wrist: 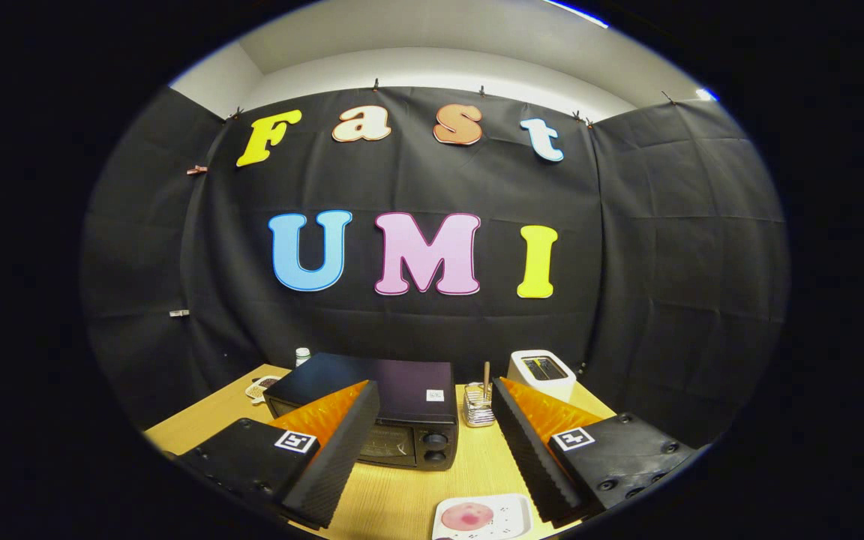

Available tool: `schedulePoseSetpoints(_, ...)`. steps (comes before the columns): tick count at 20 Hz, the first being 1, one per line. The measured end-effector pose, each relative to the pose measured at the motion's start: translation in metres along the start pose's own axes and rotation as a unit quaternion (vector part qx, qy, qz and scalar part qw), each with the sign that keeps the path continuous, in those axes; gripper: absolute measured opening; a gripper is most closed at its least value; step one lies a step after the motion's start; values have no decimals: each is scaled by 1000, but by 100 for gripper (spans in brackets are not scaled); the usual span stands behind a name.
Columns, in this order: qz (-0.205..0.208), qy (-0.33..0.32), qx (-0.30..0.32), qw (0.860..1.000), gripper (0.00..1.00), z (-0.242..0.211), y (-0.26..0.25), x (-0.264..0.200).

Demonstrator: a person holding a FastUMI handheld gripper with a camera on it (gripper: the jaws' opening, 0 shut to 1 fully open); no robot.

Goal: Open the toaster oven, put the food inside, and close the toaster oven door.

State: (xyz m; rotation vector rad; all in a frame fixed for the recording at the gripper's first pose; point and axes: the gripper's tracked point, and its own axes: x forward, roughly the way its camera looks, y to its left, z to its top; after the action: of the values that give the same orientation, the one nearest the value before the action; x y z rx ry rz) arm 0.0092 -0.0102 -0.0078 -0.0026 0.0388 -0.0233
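Note:
A black toaster oven (383,409) stands on the wooden table (409,495), its door shut, two knobs (436,446) on its right front. My left finger hides part of the door. A white plate (511,517) holding a round pink piece of food (466,516) lies on the table close below, between the two fingers and nearer the right one. My gripper (432,405) hovers above the table, open wide, with nothing between its fingers. The oven lies just ahead of the fingers.
A white pop-up toaster (541,373) stands behind the right finger. A small glass holder with a stick in it (479,405) sits right of the oven. A small white bottle (302,356) and a patterned dish (259,388) rest behind the oven's left side.

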Motion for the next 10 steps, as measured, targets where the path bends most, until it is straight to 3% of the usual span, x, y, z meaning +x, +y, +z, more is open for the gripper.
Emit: schedulePoseSetpoints(10,20,18,-2,1000,98,-13,27,16)
